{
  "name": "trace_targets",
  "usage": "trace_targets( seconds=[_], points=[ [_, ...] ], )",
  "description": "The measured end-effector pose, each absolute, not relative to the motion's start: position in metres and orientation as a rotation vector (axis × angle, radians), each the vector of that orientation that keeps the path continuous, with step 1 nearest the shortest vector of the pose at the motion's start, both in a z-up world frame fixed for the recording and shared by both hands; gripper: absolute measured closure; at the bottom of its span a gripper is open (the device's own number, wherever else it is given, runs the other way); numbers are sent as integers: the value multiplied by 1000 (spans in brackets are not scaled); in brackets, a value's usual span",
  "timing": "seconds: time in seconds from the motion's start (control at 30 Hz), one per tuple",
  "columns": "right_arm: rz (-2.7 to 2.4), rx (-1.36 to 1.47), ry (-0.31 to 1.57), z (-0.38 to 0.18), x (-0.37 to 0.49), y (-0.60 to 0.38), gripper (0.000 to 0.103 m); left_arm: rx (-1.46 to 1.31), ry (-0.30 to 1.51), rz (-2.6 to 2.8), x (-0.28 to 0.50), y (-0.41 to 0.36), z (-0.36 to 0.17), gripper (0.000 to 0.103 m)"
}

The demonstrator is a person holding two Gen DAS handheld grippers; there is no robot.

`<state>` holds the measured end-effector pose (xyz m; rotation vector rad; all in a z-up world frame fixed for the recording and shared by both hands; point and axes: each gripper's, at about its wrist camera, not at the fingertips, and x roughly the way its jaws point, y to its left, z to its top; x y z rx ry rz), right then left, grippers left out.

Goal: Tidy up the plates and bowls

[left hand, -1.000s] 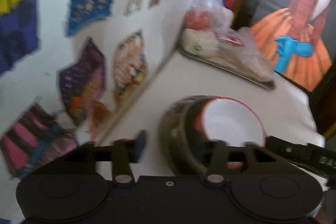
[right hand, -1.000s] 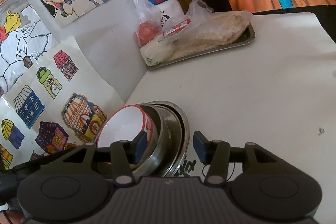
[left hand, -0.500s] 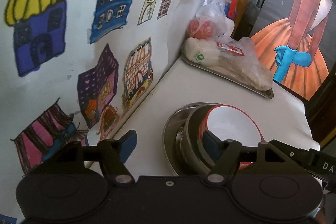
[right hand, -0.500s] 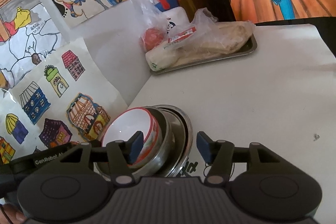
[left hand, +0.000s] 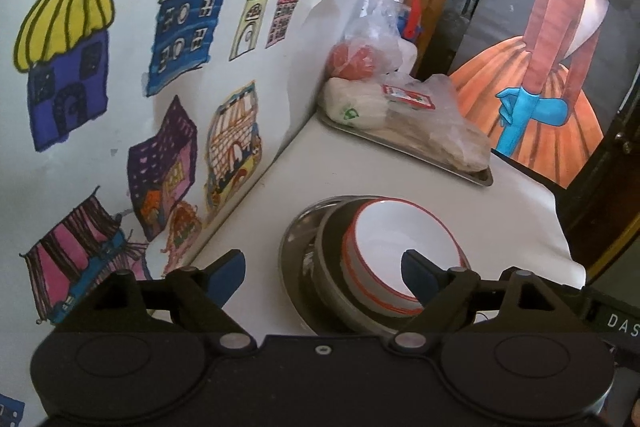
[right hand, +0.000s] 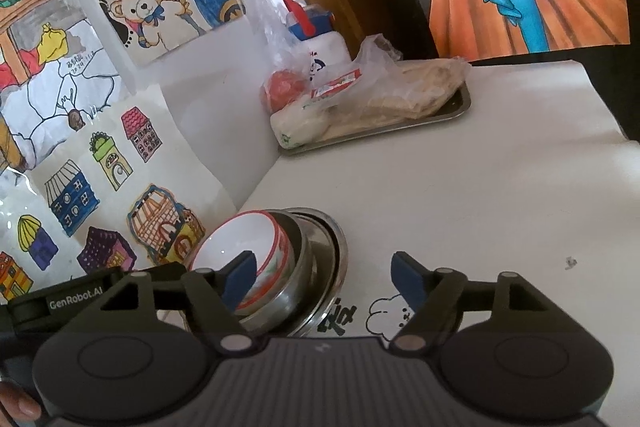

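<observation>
A white bowl with a red rim [left hand: 384,239] sits tilted inside a steel bowl [left hand: 326,267], which rests on a steel plate [left hand: 294,259] on the white table. My left gripper [left hand: 322,269] hangs low over the stack's left side. Its jaws are opening, the stack's rim lies between them, and the pads are clear of it. In the right wrist view the white bowl [right hand: 236,243], steel bowl [right hand: 304,263] and plate [right hand: 340,259] lie at lower left. My right gripper [right hand: 324,277] straddles the stack's right edge, its jaws opening and pressing on nothing.
A metal tray [left hand: 478,179] with bagged food stands at the table's far end, also in the right wrist view as the tray [right hand: 460,107]. A white bottle [right hand: 324,47] stands behind it. A wall covered in drawings [left hand: 180,27] runs along the left. The table edge [left hand: 564,227] drops off on the right.
Both pairs of jaws have spread wider and come away from the stack's rim. The right gripper has drawn back and up a little. The stack has stayed in place.
</observation>
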<state>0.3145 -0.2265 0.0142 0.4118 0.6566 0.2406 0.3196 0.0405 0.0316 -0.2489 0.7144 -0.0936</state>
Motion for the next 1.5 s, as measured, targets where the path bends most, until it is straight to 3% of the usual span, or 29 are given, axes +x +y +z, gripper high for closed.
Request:
trace_targets(
  seconds=[0.63, 1.5],
  points=[
    [195, 302, 489, 28, 245, -237, 0, -247, 652, -151, 270, 33, 38, 2],
    [121, 212, 337, 38, 161, -231, 0, -153, 503, -119, 186, 30, 49, 1]
  ],
)
